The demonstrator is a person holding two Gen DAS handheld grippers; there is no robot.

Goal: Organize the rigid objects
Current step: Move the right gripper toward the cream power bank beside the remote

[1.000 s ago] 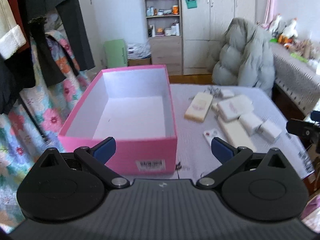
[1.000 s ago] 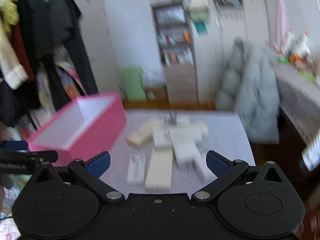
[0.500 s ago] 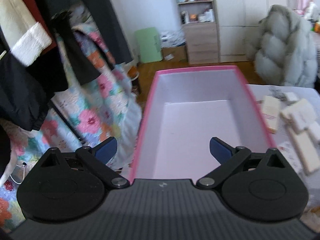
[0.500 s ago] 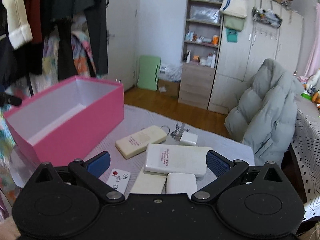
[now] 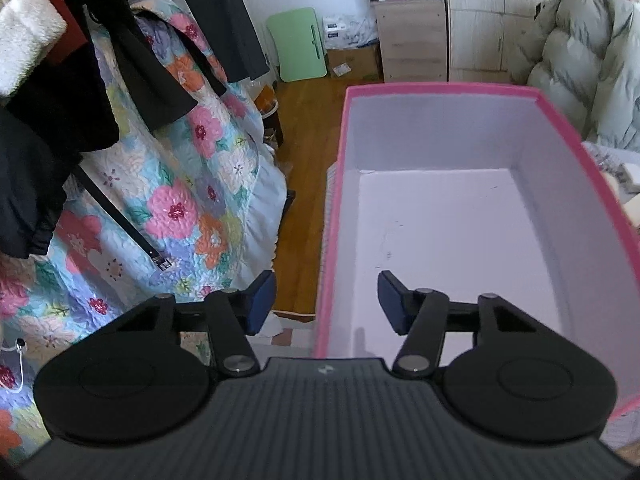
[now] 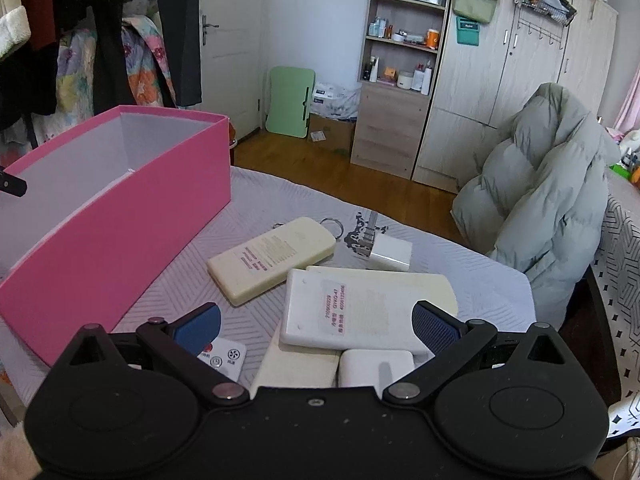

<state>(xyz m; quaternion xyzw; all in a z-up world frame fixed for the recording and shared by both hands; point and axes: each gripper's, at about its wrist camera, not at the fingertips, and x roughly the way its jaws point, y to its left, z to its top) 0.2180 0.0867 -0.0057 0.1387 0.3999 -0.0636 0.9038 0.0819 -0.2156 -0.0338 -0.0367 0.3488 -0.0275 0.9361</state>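
Note:
An empty pink box [image 5: 440, 92] with a white inside fills the left wrist view. My left gripper [image 5: 326, 302] straddles the box's near left wall, one pad outside and one inside; its jaws are closing and neither pad touches the wall. In the right wrist view the same pink box [image 6: 120, 232] stands at the left of a grey tablecloth. Beside it lies a pile of white devices: a cream remote [image 6: 272, 260], a flat white remote [image 6: 360, 312], a charger cube [image 6: 390, 256], a small remote with a red button [image 6: 224, 358]. My right gripper [image 6: 316, 324] hovers open just above the pile.
Hanging clothes and a floral quilt [image 5: 180, 200] crowd the space left of the box. A grey puffer jacket [image 6: 548, 184] drapes a chair at the table's far right. A shelf unit [image 6: 400, 80] and wardrobe stand against the back wall.
My left gripper slid left across the box to its left wall, and its jaws narrowed. My right gripper sank closer to the pile of remotes, still open.

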